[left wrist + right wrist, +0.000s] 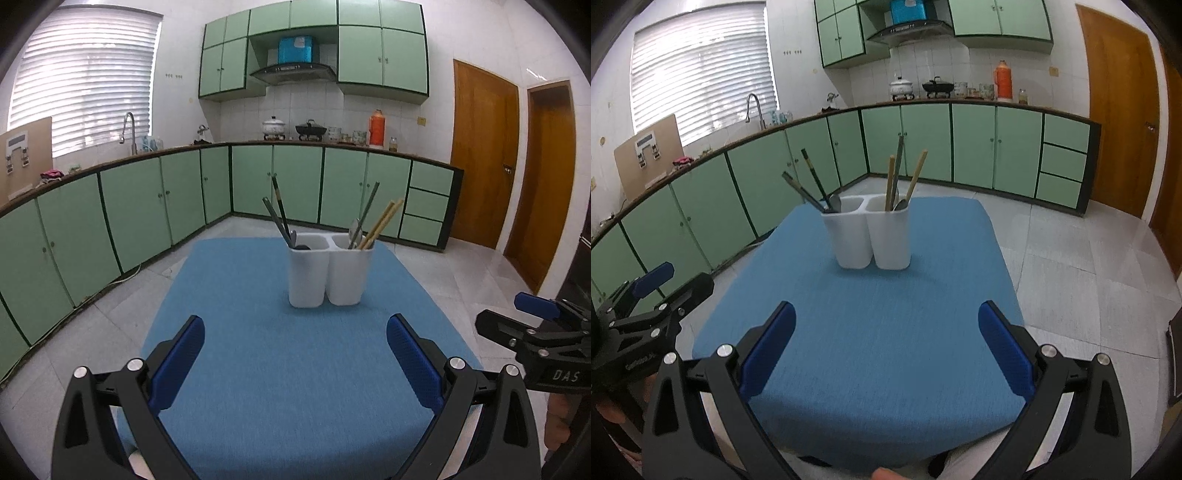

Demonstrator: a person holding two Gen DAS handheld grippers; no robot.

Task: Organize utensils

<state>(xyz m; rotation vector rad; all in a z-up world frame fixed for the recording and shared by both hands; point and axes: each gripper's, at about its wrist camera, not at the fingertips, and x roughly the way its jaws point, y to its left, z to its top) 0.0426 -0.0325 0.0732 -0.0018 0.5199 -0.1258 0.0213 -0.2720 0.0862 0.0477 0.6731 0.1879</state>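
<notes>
Since both claws hang empty over the near edge of the blue-clothed table [258, 369], nothing is gripped: left gripper [295, 363] jaws spread wide, right gripper [886, 350] likewise. White two-compartment holder [330, 275] stands mid-table, well beyond both; likely light plastic, tippy if pulled sideways. Dark chopsticks [279, 206] and a spoon sit in its left compartment, bamboo chopsticks [382, 221] and another spoon [355, 230] in the right. Thin, stiff, slick: pinch the exposed upper shafts, lift straight up.

White holder [328, 275]; blue cloth [258, 350]; mint-green cabinets [129, 206]; blue gripper pads [177, 365].
</notes>
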